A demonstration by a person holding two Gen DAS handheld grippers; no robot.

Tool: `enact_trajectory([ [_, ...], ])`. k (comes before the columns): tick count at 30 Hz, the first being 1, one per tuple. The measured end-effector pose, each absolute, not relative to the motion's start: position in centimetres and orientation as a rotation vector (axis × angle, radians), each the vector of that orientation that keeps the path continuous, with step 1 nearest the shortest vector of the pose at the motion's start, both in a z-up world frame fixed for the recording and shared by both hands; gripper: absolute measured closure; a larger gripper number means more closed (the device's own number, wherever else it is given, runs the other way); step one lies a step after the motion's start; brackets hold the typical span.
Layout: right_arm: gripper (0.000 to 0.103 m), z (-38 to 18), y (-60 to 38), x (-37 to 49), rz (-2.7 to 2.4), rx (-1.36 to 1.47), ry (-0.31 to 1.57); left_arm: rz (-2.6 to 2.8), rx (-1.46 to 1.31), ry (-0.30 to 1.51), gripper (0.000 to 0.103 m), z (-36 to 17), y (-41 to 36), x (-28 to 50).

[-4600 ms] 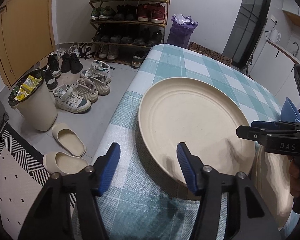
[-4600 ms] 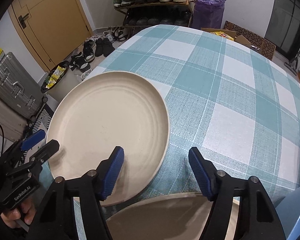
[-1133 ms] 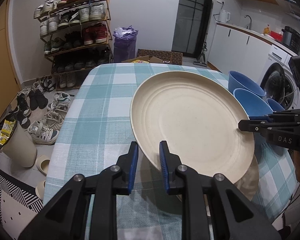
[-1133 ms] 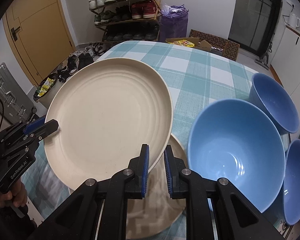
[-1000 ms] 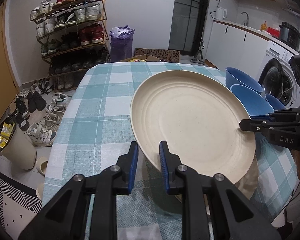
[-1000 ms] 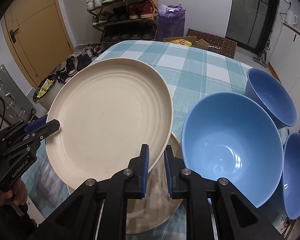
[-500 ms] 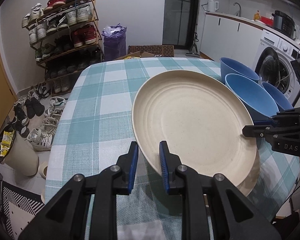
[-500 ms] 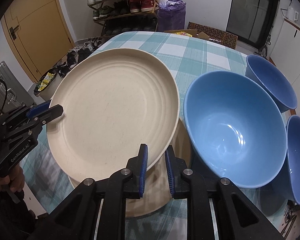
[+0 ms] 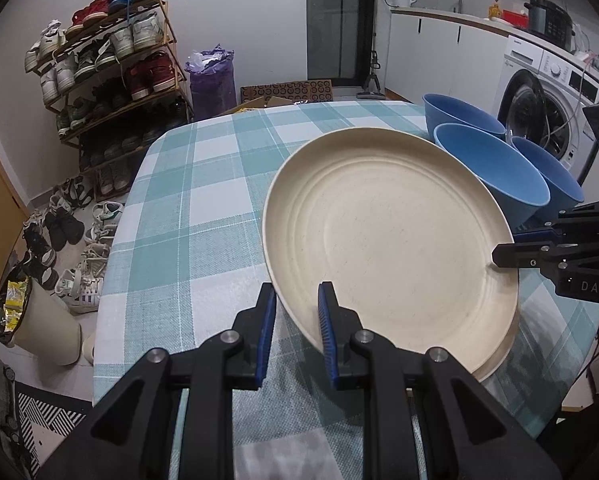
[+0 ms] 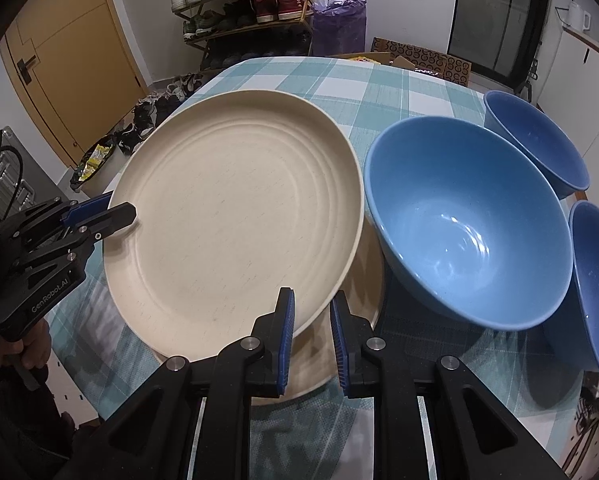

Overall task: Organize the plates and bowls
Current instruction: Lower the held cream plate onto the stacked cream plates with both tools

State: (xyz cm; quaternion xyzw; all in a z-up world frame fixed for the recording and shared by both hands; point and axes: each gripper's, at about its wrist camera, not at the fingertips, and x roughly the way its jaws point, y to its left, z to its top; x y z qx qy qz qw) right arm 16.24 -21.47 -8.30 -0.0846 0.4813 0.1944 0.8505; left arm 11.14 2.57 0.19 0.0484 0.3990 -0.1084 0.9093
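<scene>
Teal-and-white checked cloth covers the table (image 9: 203, 208) where the left gripper (image 9: 297, 322) and right gripper (image 10: 311, 326) each pinch opposite rims of a round cream ridged plate (image 10: 235, 216), held tilted just above a second cream plate (image 10: 363, 280) beside three glossy blue bowls (image 10: 471, 220).

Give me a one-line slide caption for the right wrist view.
Both grippers clamp a cream plate above a second plate, beside three blue bowls.

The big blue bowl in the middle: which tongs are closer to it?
Right. The right tongs grip the cream plate on the rim beside the big blue bowl; the left tongs grip its opposite rim.
</scene>
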Motion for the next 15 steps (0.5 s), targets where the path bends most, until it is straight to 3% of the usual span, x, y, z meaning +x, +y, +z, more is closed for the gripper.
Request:
enact_trajectory([
  [15,0.085,-8.75,-21.84,15.25,0.407,-0.17,1.037,-0.247,0.16,0.862,0.084,-0.57,1.75,10.59],
])
